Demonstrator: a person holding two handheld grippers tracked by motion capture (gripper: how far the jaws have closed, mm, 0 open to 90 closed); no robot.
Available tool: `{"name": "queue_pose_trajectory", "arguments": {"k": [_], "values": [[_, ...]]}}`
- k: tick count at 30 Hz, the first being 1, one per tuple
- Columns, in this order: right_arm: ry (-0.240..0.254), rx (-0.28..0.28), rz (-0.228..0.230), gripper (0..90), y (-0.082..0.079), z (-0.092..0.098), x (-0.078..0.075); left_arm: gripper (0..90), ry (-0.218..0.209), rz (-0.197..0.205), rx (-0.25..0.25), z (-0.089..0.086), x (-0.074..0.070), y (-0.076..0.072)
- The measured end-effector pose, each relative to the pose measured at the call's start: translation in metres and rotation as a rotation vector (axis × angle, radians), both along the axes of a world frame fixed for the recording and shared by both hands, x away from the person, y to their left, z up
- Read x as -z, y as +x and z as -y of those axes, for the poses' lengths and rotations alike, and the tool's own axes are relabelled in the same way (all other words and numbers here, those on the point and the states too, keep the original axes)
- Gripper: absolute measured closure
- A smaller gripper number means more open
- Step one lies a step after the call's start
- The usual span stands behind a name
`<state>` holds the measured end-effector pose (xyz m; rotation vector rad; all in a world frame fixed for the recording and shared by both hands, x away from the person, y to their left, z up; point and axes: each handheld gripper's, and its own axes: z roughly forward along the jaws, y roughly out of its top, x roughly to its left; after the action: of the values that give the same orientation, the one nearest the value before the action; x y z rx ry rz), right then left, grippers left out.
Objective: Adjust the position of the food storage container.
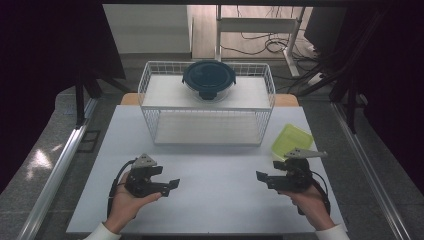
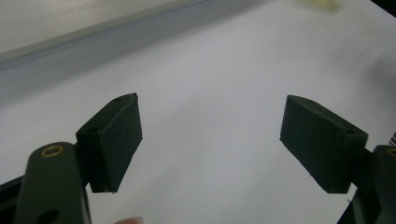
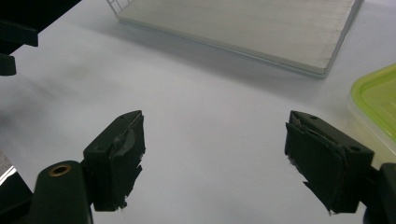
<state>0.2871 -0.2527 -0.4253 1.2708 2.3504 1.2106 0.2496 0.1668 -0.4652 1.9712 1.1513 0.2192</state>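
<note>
Readable text: none.
Round container lid (image 1: 208, 76), far, on the wire rack (image 1: 150, 95): no label legible.
Green container (image 1: 291, 140), right: no print legible.
Table (image 1: 220, 200): bare of writing.

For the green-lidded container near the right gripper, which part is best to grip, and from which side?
Probably the near edge of the green-lidded container, approached by the right gripper from the person's side. It lies flat and low on the table, too wide for the open jaws across, so one jaw above the lid rim and one below seems best.
</note>
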Motion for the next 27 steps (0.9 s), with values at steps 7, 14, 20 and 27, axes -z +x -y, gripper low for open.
{"name": "queue_pose_trajectory", "arguments": {"k": [7, 14, 20, 27], "values": [[-0.019, -0.004, 0.001, 23.1, 0.001, 0.001, -0.002, 20.2, 0.000, -0.006, -0.003, -0.002, 0.001, 0.001], [-0.057, -0.002, -0.006, 36.6, 0.014, 0.014, -0.014, 20.2, -0.006, -0.011, -0.009, -0.005, 0.001, 0.003], [-0.086, 0.048, -0.035, 45.7, 0.035, 0.038, -0.026, 20.3, 0.001, -0.017, 0.000, -0.003, 0.004, 0.004], [-0.116, 0.128, -0.060, 59.7, 0.075, 0.063, -0.037, 20.3, 0.004, -0.025, 0.004, -0.003, 0.006, 0.005]]}}
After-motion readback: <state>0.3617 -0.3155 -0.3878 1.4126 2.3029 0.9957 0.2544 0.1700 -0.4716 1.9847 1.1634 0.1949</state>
